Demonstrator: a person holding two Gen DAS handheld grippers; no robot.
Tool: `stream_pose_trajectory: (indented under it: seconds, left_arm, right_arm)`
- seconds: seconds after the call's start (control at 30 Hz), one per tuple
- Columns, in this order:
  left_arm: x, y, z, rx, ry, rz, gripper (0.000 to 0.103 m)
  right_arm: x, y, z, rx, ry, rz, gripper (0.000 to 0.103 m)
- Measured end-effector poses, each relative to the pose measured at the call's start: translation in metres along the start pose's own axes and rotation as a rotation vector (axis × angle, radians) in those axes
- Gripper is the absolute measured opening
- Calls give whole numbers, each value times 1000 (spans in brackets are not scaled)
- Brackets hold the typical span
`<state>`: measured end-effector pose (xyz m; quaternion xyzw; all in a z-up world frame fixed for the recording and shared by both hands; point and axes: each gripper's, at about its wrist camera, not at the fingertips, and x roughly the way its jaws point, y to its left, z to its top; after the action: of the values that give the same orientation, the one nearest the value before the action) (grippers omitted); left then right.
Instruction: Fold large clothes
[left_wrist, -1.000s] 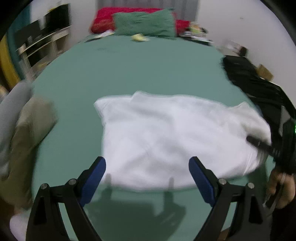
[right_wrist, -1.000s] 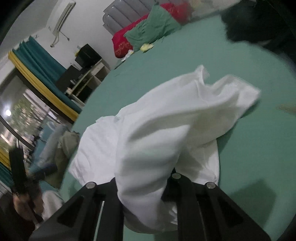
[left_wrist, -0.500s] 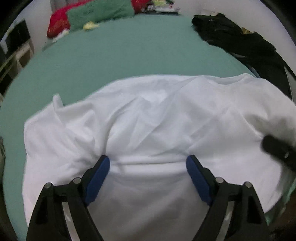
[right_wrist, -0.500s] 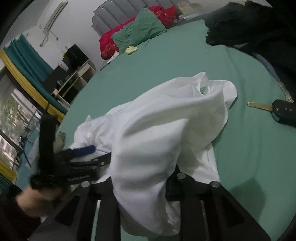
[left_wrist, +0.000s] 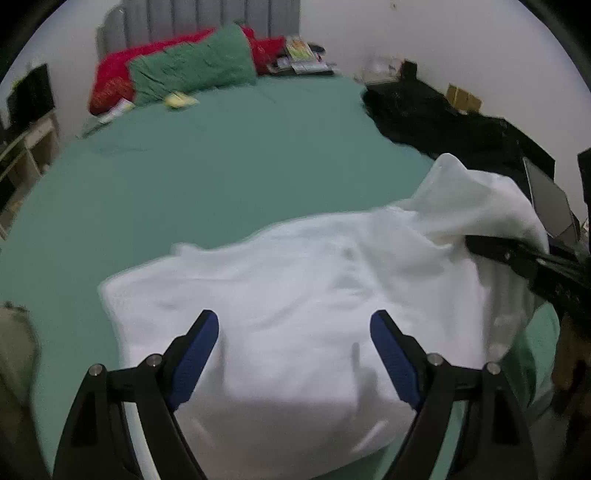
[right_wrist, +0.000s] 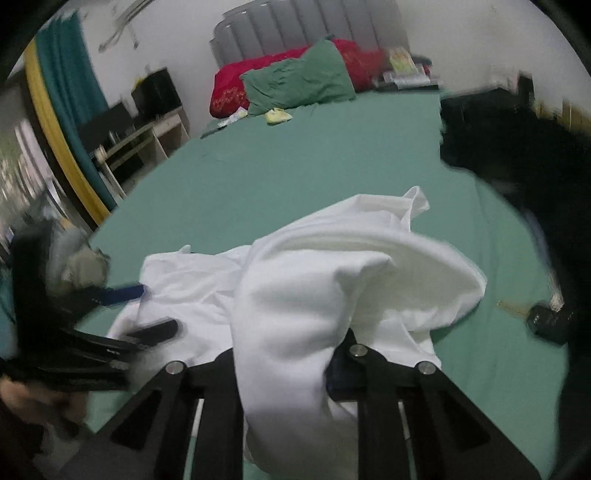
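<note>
My right gripper (right_wrist: 291, 354) is closing, pinching a bunched edge of the white shirt (left_wrist: 295, 295) to fold it over; my left gripper (left_wrist: 293, 336) hovers wide apart, empty, above the shirt's body on the green bed (left_wrist: 221, 166).

Two wrist views, close above the bed

Both look steeply down past their fingers; both share the white garment (left_wrist: 295, 314) ahead.

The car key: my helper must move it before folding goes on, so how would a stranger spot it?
Start from the green bed sheet. Go to its right side, just past the white garment, beside the black clothes pile. The car key lies there: a small black fob with a brass-coloured blade, the only hard object among fabrics.
</note>
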<state>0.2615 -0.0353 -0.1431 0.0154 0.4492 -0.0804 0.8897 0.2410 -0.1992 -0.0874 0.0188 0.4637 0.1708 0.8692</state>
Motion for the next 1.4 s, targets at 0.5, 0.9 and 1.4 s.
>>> stream_pose_trajectory:
  seconds: [0.5, 0.9, 1.4]
  left_arm:
    - [9, 221, -74, -360, 121, 49, 84]
    - [-22, 243, -52, -414, 45, 14, 84]
    - [-12, 104, -3, -175, -83, -328, 91]
  right_arm:
    - [82, 198, 6, -272, 172, -52, 33]
    - [54, 246, -6, -168, 176, 473, 83]
    - [-38, 91, -48, 26, 83, 191, 90]
